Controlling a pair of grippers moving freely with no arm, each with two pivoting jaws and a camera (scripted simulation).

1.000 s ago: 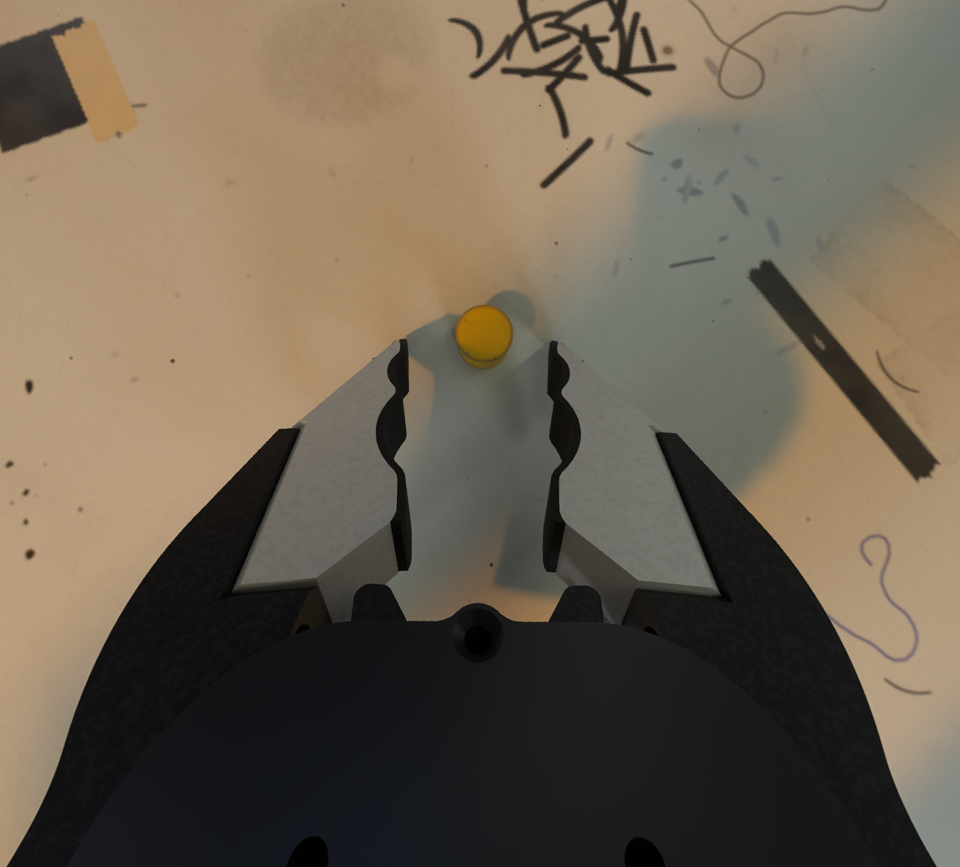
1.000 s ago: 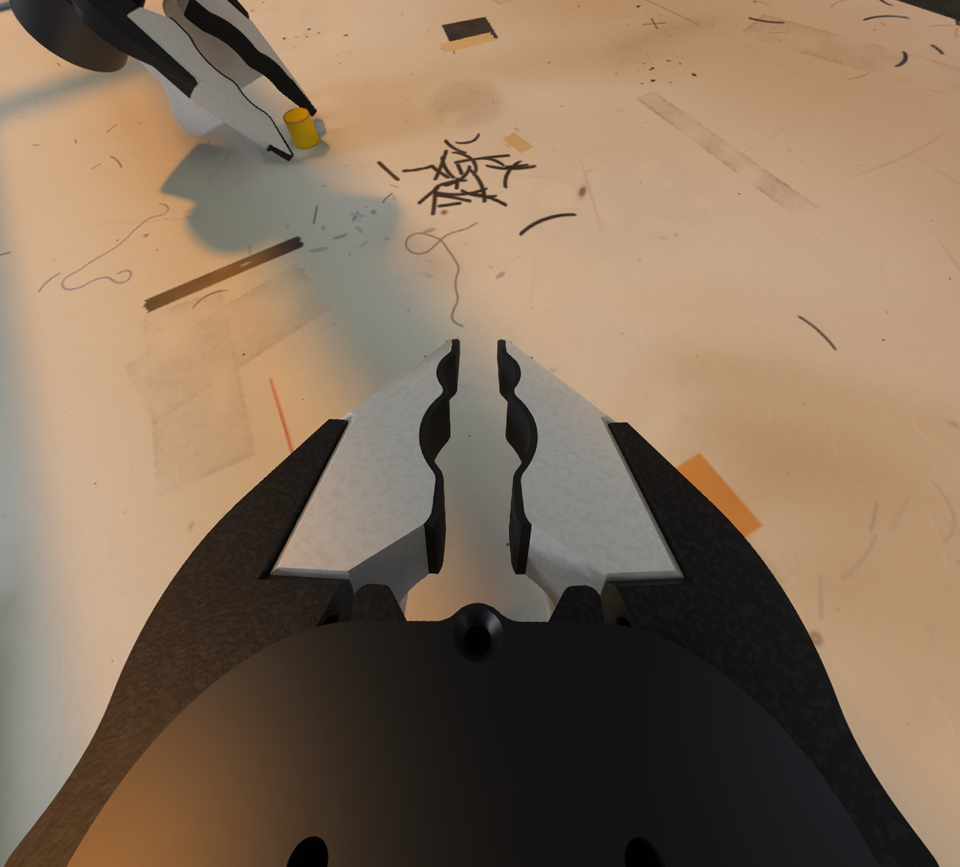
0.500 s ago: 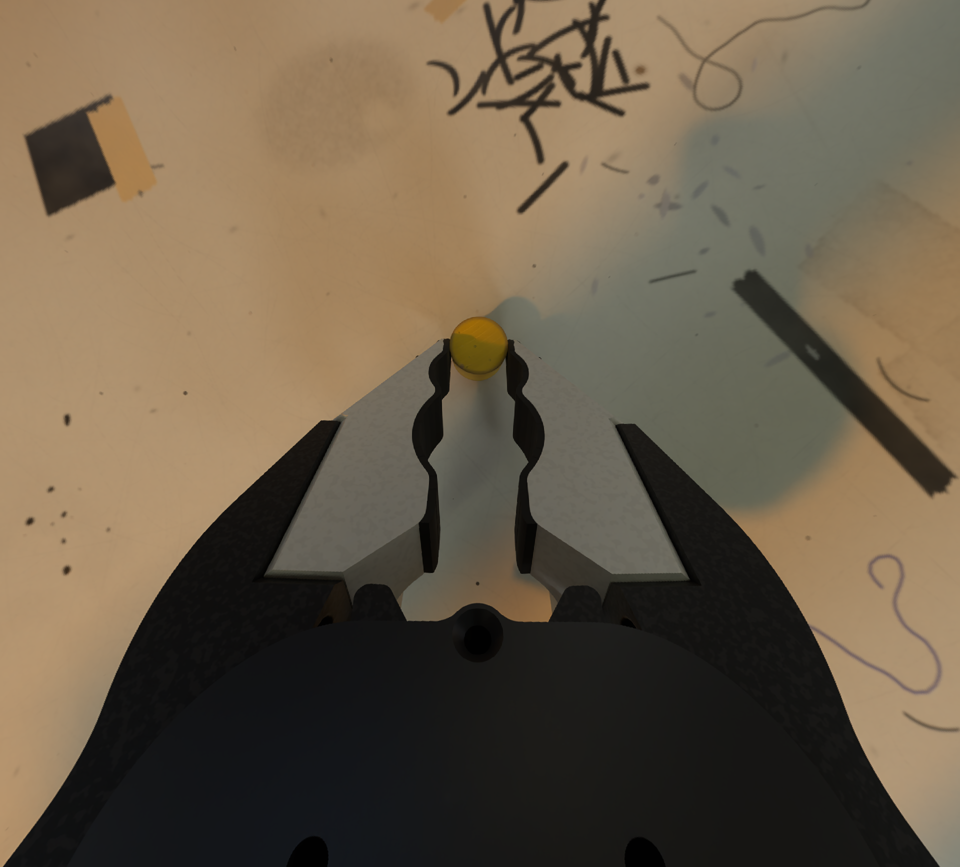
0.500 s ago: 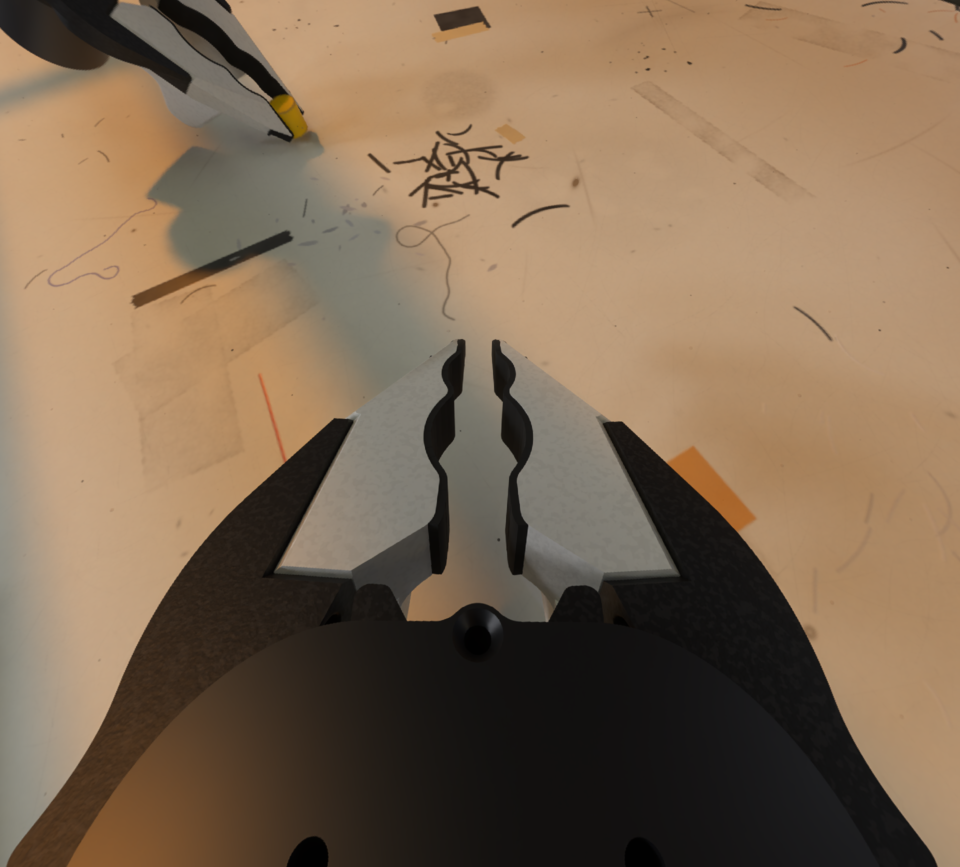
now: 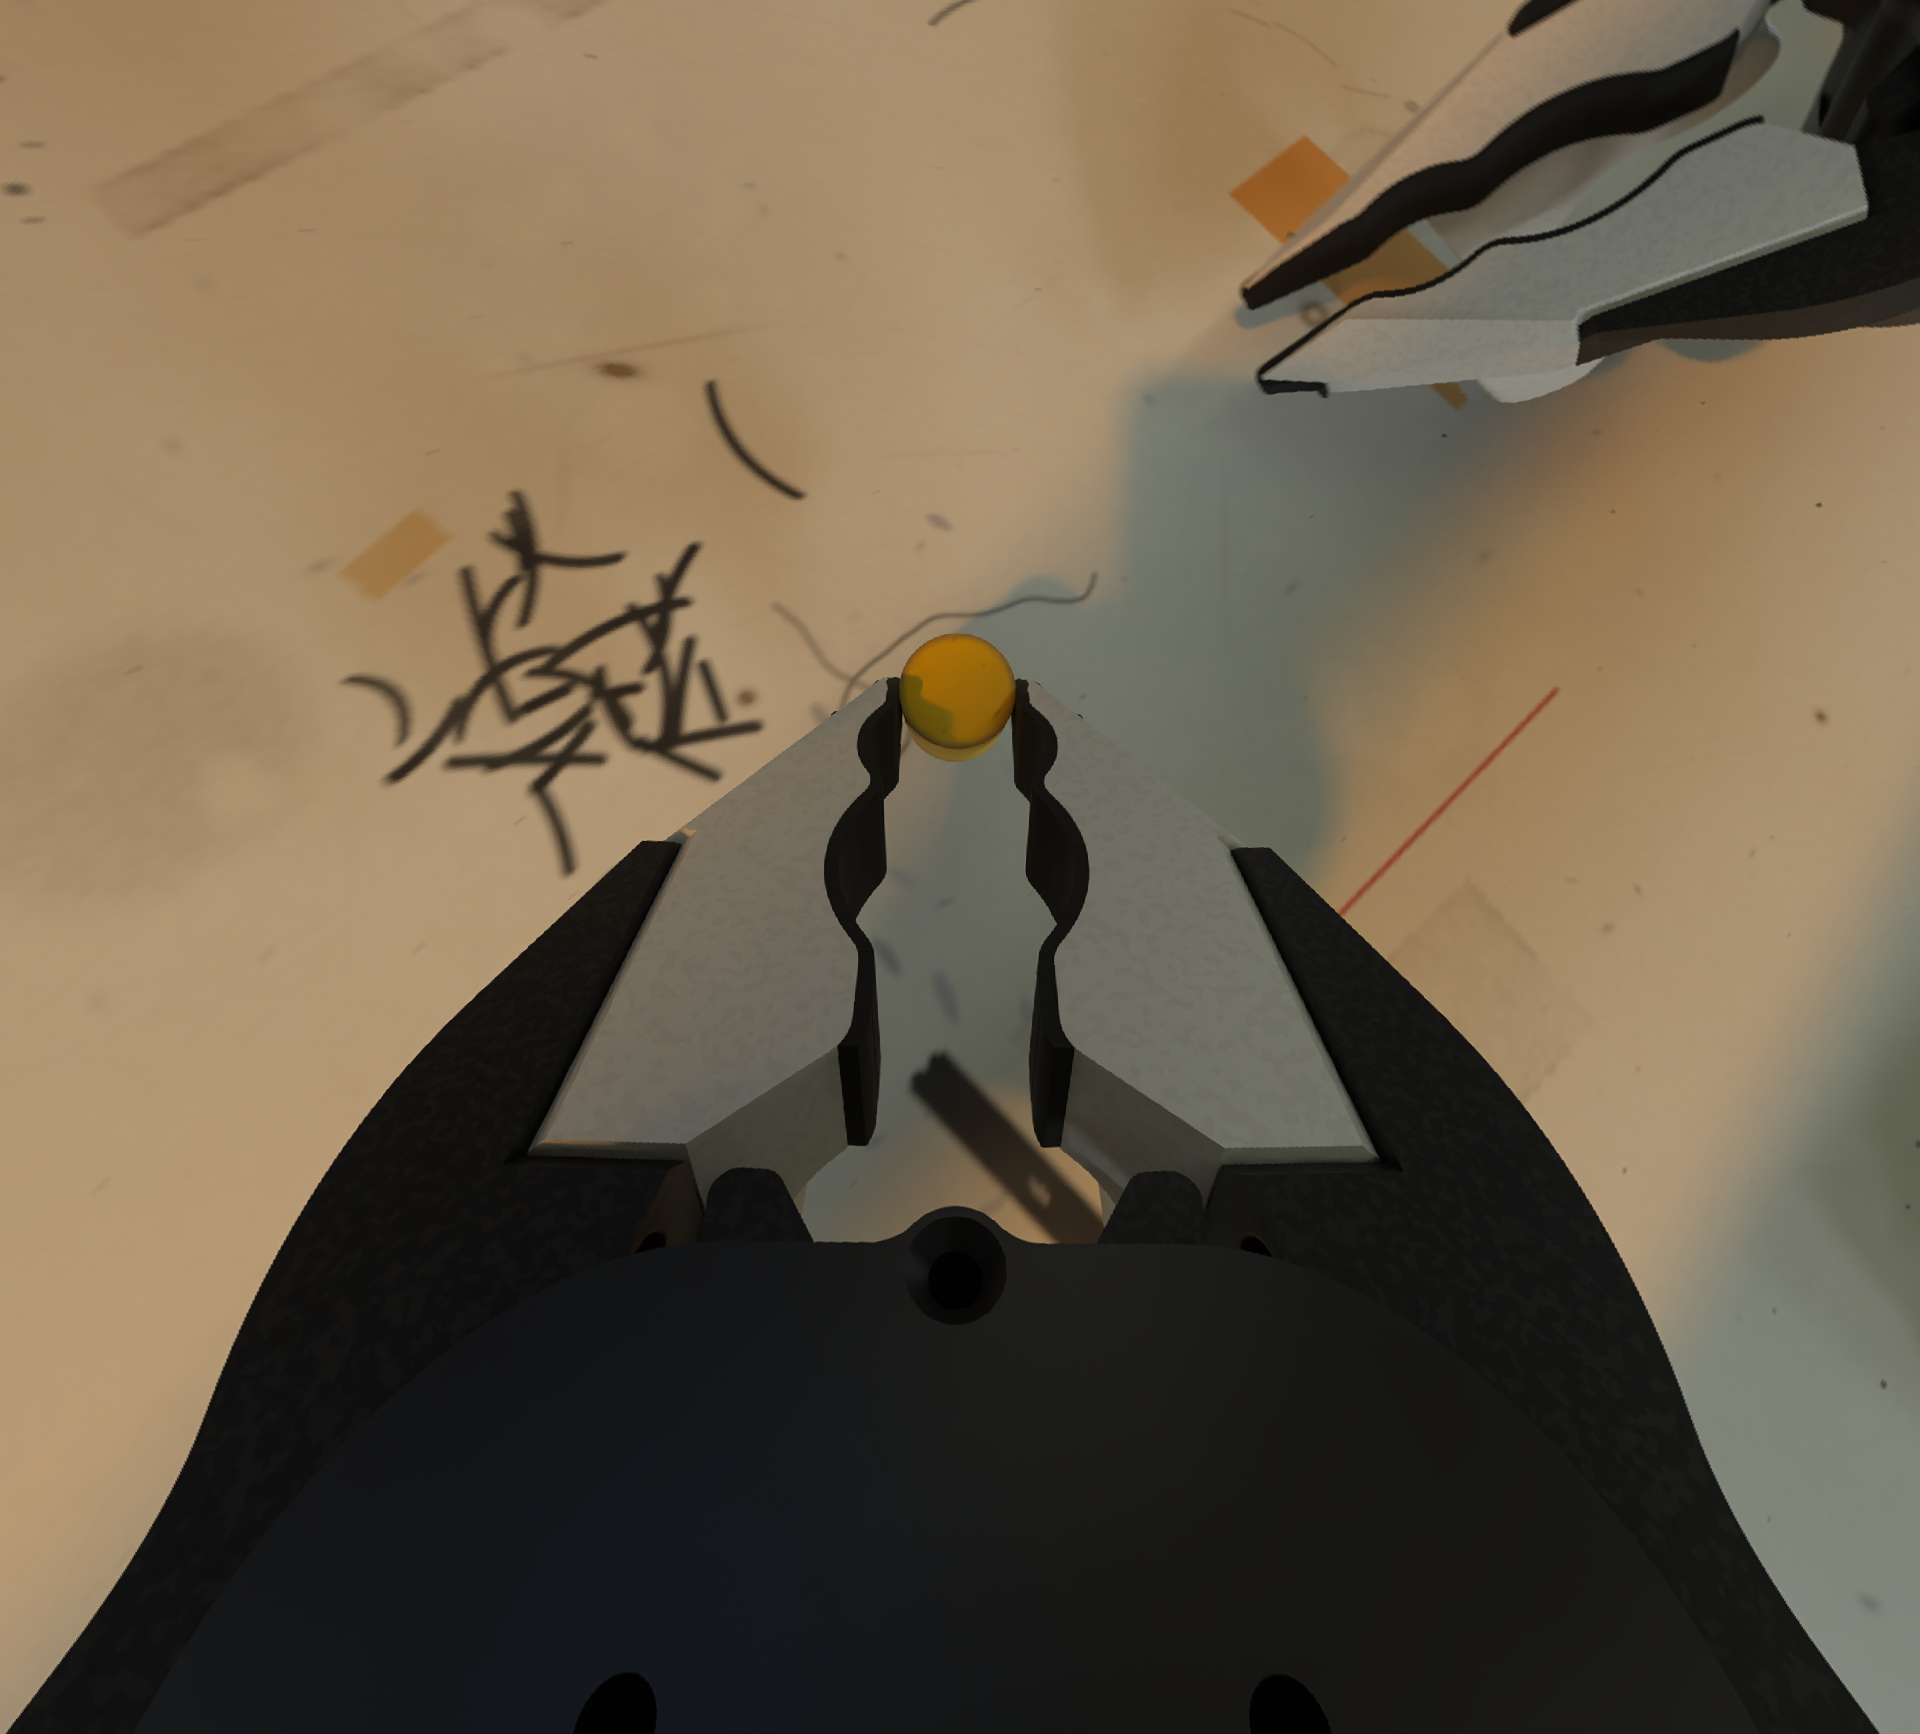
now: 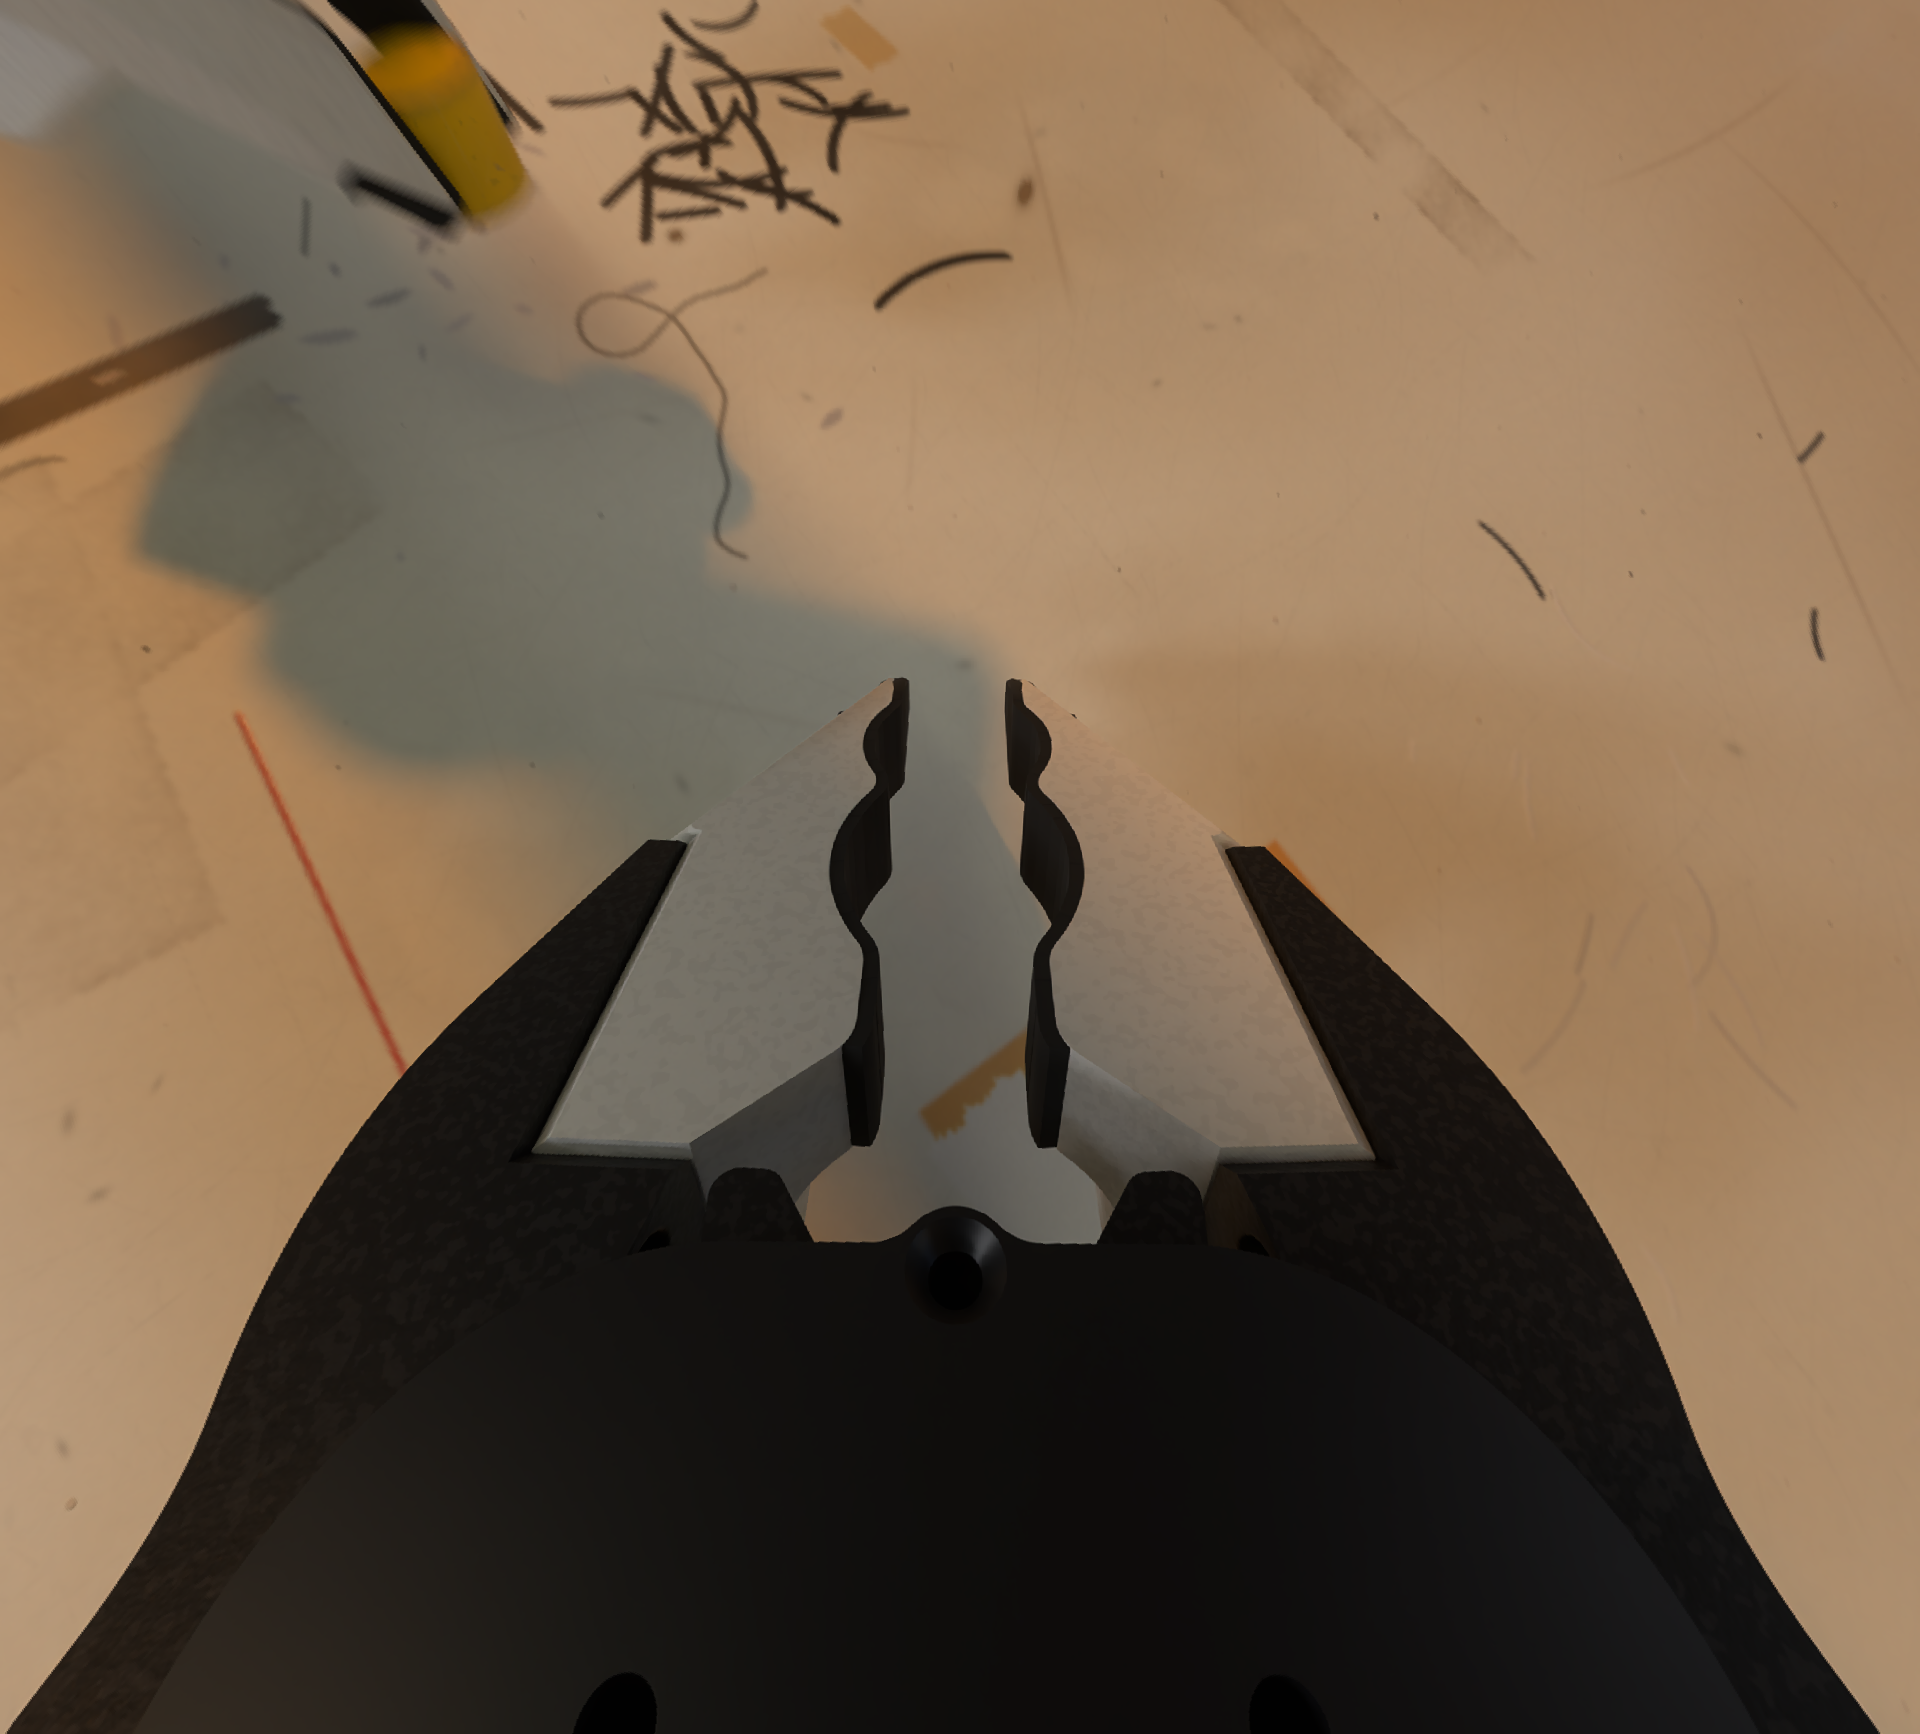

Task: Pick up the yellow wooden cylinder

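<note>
The yellow wooden cylinder (image 5: 956, 697) sits clamped between the fingertips of my left gripper (image 5: 956, 692), which is shut on it and holds it off the tan tabletop (image 5: 312, 282). In the right wrist view the cylinder (image 6: 447, 115) shows at the upper left, tilted, in the left gripper's fingers (image 6: 208, 22), with its shadow on the table below. My right gripper (image 6: 956, 692) is empty, its jaws only narrowly apart, low over the table. It also shows in the left wrist view (image 5: 1259, 339) at the upper right, apart from the cylinder.
Flat marks only on the tabletop: a black scribble cluster (image 5: 582, 676) (image 6: 727, 126), an orange tape patch (image 5: 1288, 183) under the right gripper, a black strip (image 6: 135, 365), a thin red line (image 5: 1444, 801). The two grippers are fairly close together.
The left gripper's jaws closed on the cylinder, then lifted it off the table and carried it nearer the right gripper. The right gripper's gap widened slightly.
</note>
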